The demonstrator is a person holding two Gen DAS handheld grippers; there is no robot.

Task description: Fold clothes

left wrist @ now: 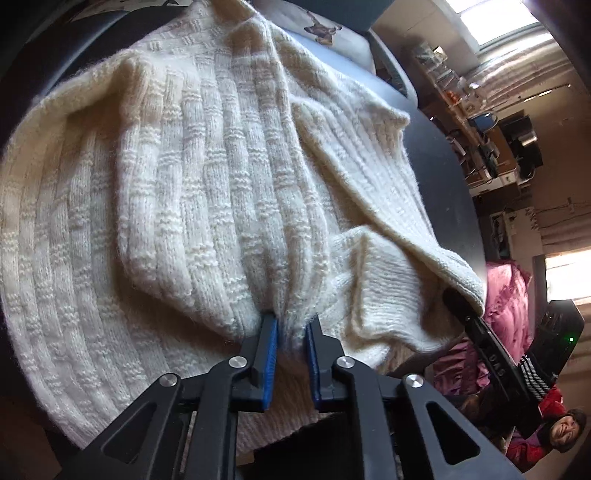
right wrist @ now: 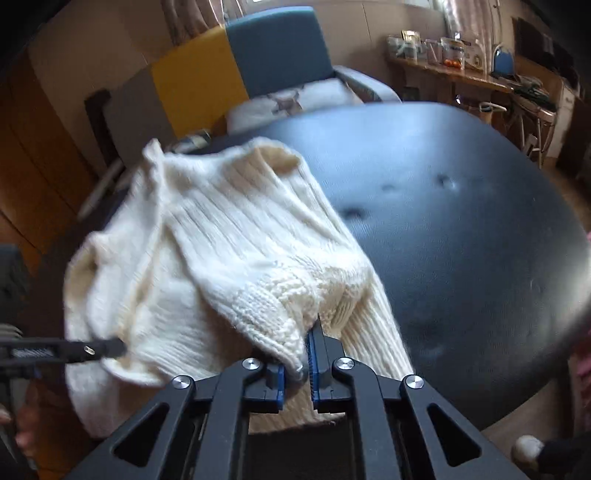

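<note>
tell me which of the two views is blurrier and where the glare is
Right wrist view: blurrier, the cream knit sweater smeared by motion, a pale glare sheen on the black round table, edges bent by the fisheye. Left wrist view: sharp knit texture, but the window at top right is blown out and the corners fall dark.

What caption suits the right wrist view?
Right claw pinching a cream knitted sweater over a dark round table.

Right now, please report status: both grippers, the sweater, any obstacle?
Left gripper shut on cream knitted sweater. Right gripper shut on its ribbed edge. Sweater bunched on round black table. No obstacle seen.
</note>
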